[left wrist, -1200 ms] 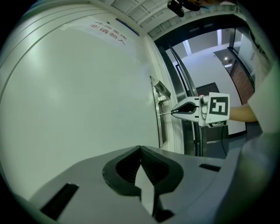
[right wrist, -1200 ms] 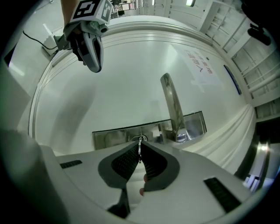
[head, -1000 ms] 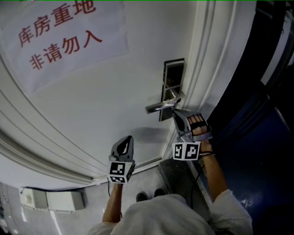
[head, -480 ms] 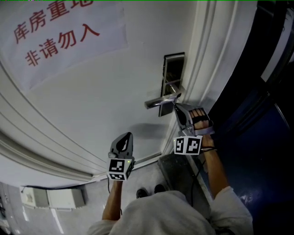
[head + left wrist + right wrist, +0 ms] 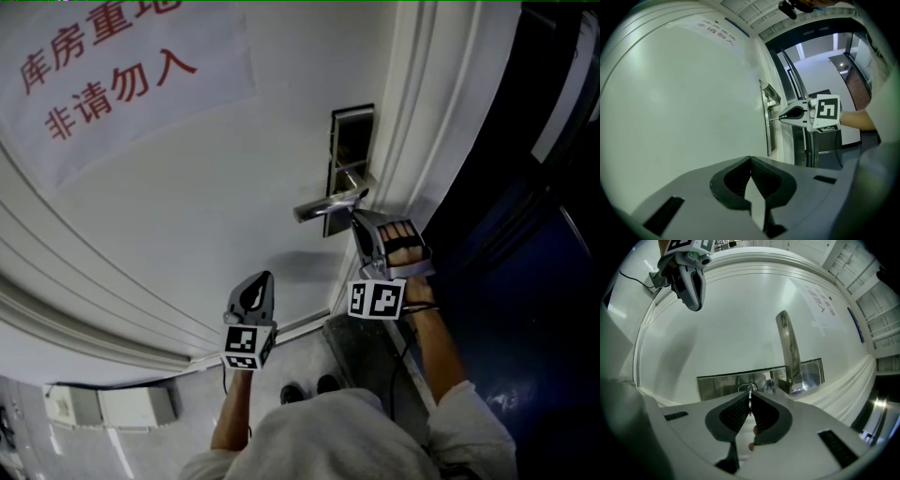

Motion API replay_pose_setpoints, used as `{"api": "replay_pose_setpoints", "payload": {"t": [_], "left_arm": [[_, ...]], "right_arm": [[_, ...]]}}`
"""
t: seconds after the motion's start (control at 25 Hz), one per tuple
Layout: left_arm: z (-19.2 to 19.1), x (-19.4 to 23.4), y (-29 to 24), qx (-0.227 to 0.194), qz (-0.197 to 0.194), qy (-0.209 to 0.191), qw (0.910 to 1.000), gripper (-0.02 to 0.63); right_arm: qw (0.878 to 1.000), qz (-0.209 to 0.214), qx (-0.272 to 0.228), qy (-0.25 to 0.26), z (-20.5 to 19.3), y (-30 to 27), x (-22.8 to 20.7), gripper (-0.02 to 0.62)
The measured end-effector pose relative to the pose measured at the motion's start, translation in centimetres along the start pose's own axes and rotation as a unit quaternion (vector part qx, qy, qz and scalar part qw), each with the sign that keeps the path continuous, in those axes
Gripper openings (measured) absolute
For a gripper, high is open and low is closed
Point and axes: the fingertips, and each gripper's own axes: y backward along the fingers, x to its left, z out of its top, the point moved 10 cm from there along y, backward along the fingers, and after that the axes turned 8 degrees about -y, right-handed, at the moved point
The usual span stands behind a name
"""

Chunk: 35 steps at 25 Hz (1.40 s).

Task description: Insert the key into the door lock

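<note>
While clamped firmly in the right tool (image 5: 750, 397), held level and blade edge-on to suit the slot: key (image 5: 749, 403), tip at the lock (image 5: 748, 388) keyhole, 9 o'clock of the handle (image 5: 787, 348) base. Depth hard to judge. Down at 7 o'clock, pinched together on nothing, parked clear: left tool (image 5: 751, 161).

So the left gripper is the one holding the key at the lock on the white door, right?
Not quite: it's the right gripper that holds the key, with its tip at the keyhole in the metal lock plate on the white door. The right gripper view shows this. The left gripper is shut on nothing, off to the side of the lock.
</note>
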Motion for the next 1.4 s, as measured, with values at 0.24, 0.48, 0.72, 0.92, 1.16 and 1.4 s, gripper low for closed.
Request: {"api": "replay_pose_setpoints", "payload": {"t": [0.24,0.48,0.72,0.92,1.16,1.4], "left_arm": [[-0.2,0.2,0.0,0.002,0.000,0.000,1.0000,0.017],[-0.2,0.1,0.0,0.001,-0.004,0.001,1.0000,0.018],[-0.2,0.1,0.0,0.000,-0.008,0.000,1.0000,0.018],[0.0,-0.2,0.1,-0.002,-0.014,-0.003,0.9999,0.018],[-0.2,0.3,0.4,-0.001,-0.014,-0.001,0.9999,0.018],[-0.3,0.2,0.3,-0.003,-0.023,0.001,0.9997,0.018]], "right_arm": [[1.000,-0.002,0.010,-0.010,-0.8,-0.3,-0.1,0.029],[1.000,-0.001,0.030,-0.001,0.0,-0.4,0.0,0.029],[0.999,-0.008,0.051,-0.003,0.7,-0.6,0.2,0.029],[0.998,-0.020,0.063,-0.018,0.5,-0.6,0.6,0.029],[0.996,-0.024,0.083,-0.010,0.8,-0.8,0.6,0.029],[0.994,-0.029,0.106,-0.007,1.7,-0.9,0.8,0.029]]}}
